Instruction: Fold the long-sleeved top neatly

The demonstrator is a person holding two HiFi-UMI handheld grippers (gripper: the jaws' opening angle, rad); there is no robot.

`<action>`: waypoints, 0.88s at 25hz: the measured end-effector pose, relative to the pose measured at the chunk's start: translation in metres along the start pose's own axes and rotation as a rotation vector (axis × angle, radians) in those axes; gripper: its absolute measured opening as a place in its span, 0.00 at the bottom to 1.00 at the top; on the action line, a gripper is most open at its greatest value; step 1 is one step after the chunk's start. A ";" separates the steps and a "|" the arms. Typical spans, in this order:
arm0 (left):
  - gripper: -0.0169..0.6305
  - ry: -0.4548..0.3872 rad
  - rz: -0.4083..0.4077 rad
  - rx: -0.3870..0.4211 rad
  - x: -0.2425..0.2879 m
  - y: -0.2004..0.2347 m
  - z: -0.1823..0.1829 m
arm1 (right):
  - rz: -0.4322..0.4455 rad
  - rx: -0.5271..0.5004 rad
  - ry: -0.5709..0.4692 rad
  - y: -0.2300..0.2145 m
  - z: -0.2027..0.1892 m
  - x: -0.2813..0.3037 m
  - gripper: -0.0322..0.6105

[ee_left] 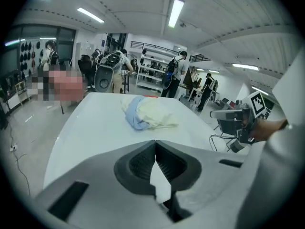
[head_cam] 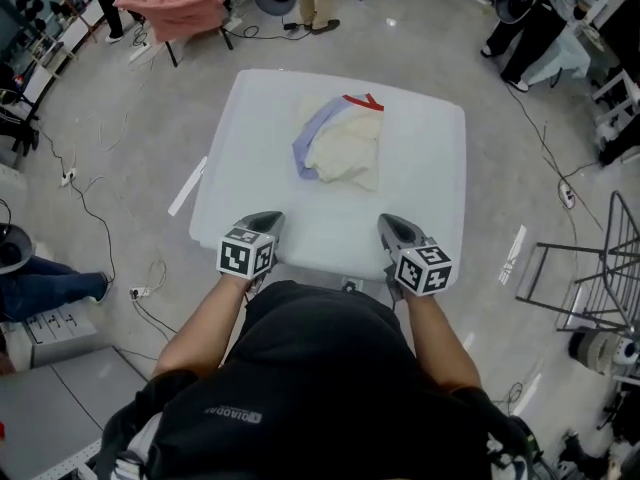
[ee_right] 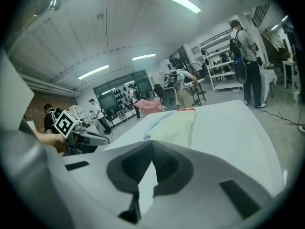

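The left claw (head_cam: pixel 265 218) is hovering at the near edge of the white table (head_cam: pixel 430 198). It is clenched, with its jaws meeting tip to tip and nothing between them. The long-sleeved top (head_cam: pixel 340 143) is lying ahead of this claw and off to its right, well apart from it. It is sitting as a compact cream bundle, with a blue layer poking out along the side nearer this claw and red trim showing at the far end. The right claw (head_cam: pixel 392 223) is hanging at the same near edge, also clenched and empty, with the top ahead of it and to its left, out of contact.

The bundle is looking lumpy and its edges are not lining up, so I am judging that the fold may need tidying.

- **Left claw:** if it is going in without its jaws parting first, it will be shoving the cloth rather than pinching it. It would catch the loose blue layer first and drag that layer further out.
- **Bundle in the middle:** the table is looking slick, so a push from either claw risks sending the whole bundle sliding away toward the far edge instead of flattening it.
- **Right claw:** if it is pinching only the uppermost cream layer, lifting could peel the fold open.
- **Both claws:** uneven pulling between the two would twist the stack.
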State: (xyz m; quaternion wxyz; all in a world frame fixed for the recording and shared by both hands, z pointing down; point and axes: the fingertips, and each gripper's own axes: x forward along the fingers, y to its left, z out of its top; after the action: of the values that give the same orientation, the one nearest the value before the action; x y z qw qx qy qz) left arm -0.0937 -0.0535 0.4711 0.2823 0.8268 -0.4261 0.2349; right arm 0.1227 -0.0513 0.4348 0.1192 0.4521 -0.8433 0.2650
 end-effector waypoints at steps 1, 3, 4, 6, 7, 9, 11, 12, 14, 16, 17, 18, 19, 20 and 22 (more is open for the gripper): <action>0.04 -0.021 -0.002 -0.009 -0.007 0.000 0.002 | -0.011 -0.003 0.000 0.006 -0.002 -0.002 0.05; 0.04 -0.050 -0.005 -0.022 -0.016 0.004 0.007 | -0.038 -0.008 0.001 0.016 -0.006 -0.004 0.05; 0.04 -0.054 -0.005 -0.022 -0.021 0.007 0.008 | -0.052 -0.004 0.003 0.020 -0.009 -0.003 0.05; 0.04 -0.043 -0.006 -0.006 -0.030 0.014 0.002 | -0.074 0.019 0.006 0.032 -0.015 -0.001 0.05; 0.04 -0.036 -0.012 0.005 -0.035 0.014 -0.001 | -0.081 0.029 0.006 0.038 -0.017 -0.001 0.05; 0.04 -0.036 -0.033 0.033 -0.044 0.012 -0.005 | -0.093 0.032 -0.001 0.050 -0.020 -0.006 0.05; 0.04 -0.047 -0.052 0.066 -0.051 0.009 -0.004 | -0.110 0.031 -0.018 0.057 -0.022 -0.010 0.05; 0.04 -0.053 -0.060 0.081 -0.055 0.008 -0.003 | -0.122 0.033 -0.026 0.059 -0.023 -0.012 0.05; 0.04 -0.062 -0.079 0.102 -0.062 0.005 -0.004 | -0.146 0.039 -0.032 0.064 -0.028 -0.018 0.05; 0.04 -0.067 -0.097 0.112 -0.068 0.004 -0.008 | -0.167 0.041 -0.035 0.070 -0.033 -0.024 0.05; 0.04 -0.068 -0.104 0.114 -0.071 0.003 -0.010 | -0.174 0.042 -0.037 0.073 -0.035 -0.027 0.05; 0.04 -0.068 -0.109 0.115 -0.073 0.003 -0.012 | -0.180 0.042 -0.039 0.075 -0.037 -0.030 0.05; 0.04 -0.067 -0.112 0.116 -0.073 0.003 -0.013 | -0.185 0.043 -0.039 0.076 -0.038 -0.034 0.05; 0.04 -0.067 -0.113 0.116 -0.074 0.002 -0.014 | -0.190 0.043 -0.037 0.077 -0.039 -0.037 0.05; 0.04 -0.070 -0.112 0.113 -0.076 0.003 -0.016 | -0.197 0.042 -0.029 0.077 -0.041 -0.041 0.05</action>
State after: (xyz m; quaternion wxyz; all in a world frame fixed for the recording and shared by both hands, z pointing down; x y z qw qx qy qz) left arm -0.1387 -0.0007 0.4352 0.2326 0.8718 -0.3748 0.2132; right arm 0.0803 0.0353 0.4248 0.1229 0.5392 -0.7906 0.2630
